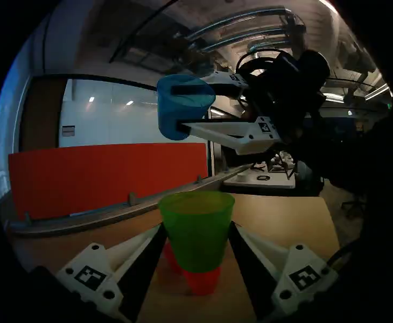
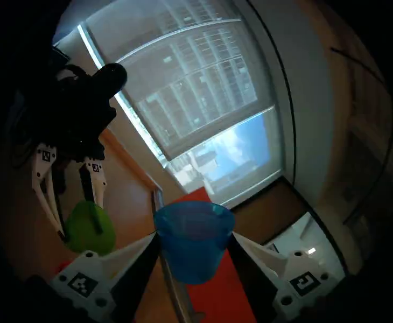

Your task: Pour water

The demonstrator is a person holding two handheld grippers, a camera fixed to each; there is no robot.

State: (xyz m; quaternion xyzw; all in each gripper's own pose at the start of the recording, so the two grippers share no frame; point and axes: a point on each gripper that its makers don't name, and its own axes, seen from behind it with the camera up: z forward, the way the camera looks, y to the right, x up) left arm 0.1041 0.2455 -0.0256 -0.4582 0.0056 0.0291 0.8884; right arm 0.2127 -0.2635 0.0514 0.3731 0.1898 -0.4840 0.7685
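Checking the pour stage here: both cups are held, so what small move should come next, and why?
Probably lower the blue cup in the right gripper closer over the mouth of the green cup before tipping further. In the left gripper view the blue cup hangs tilted, high above and beyond the green cup, which the left gripper holds upright; pouring from there might miss.

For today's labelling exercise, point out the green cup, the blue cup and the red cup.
green cup [image 1: 197, 231], left gripper view, front wall.
blue cup [image 2: 195, 247], right gripper view, front wall.
red cup [image 1: 202, 281], left gripper view, wall below the green cup.
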